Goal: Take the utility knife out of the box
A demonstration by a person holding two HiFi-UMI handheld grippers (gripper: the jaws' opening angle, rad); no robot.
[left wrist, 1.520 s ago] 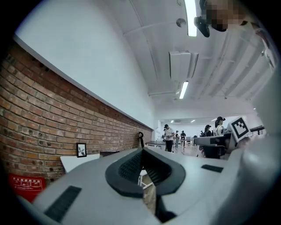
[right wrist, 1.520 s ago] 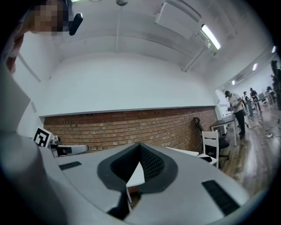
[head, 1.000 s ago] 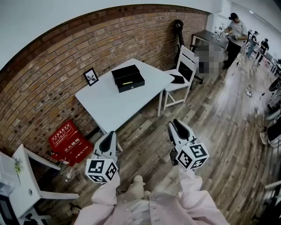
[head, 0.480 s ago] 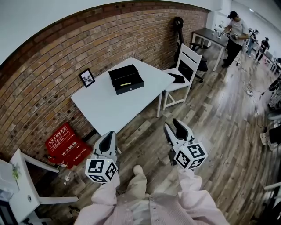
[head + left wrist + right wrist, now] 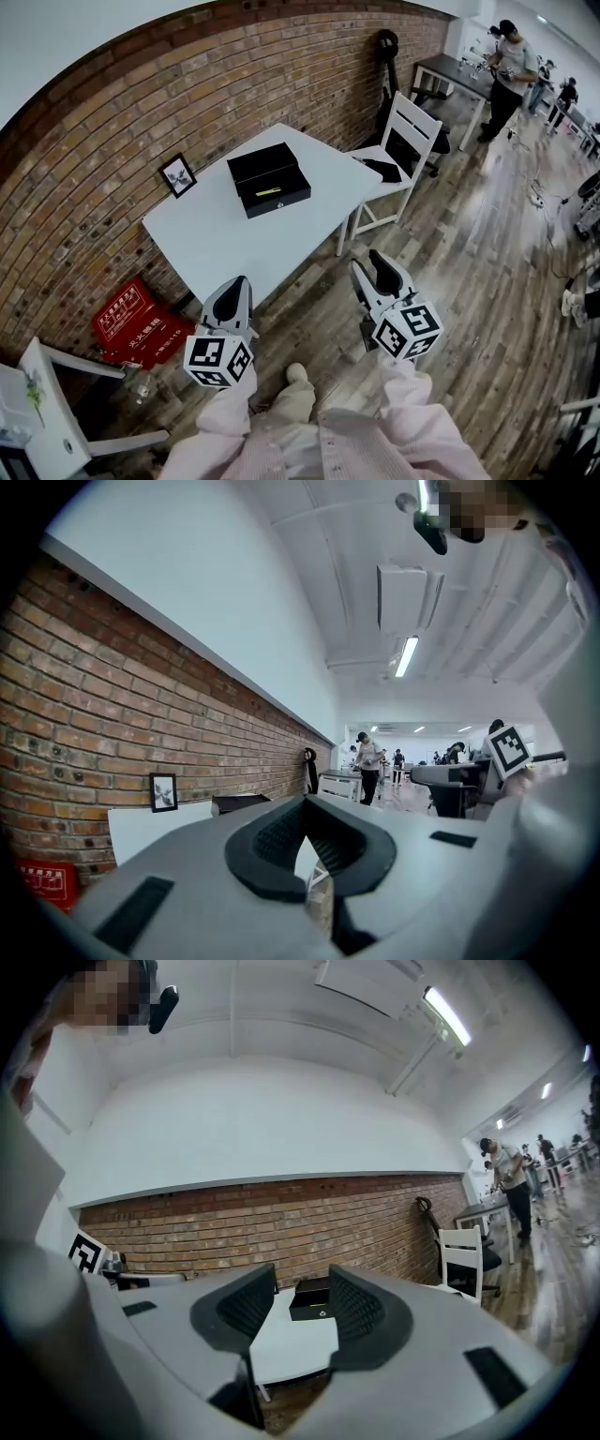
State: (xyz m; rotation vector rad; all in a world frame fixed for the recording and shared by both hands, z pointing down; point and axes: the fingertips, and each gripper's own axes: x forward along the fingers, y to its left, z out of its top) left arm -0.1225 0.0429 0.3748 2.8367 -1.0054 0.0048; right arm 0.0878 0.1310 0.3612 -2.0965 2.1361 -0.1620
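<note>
An open black box (image 5: 272, 178) stands on the white table (image 5: 225, 246), and a thin yellow utility knife (image 5: 269, 191) lies inside it. Both grippers hover level over the wooden floor, short of the table's near edge. My left gripper (image 5: 235, 285) is shut, its tips meeting with nothing between them (image 5: 305, 804); the box (image 5: 240, 803) shows beyond it. The jaws of my right gripper (image 5: 372, 270) are opening and hold nothing. The box (image 5: 314, 1298) is framed far off between its pads (image 5: 302, 1283).
A white chair (image 5: 407, 131) with a black thing (image 5: 381, 170) on its seat stands right of the table. A small framed picture (image 5: 176, 175) leans on the brick wall. A red case (image 5: 134, 317) lies on the floor at left. People (image 5: 512, 62) work far right.
The table and box have drawn nearer in the head view as both grippers travelled toward them. The right gripper's fingers have spread wider; the left stays shut.
</note>
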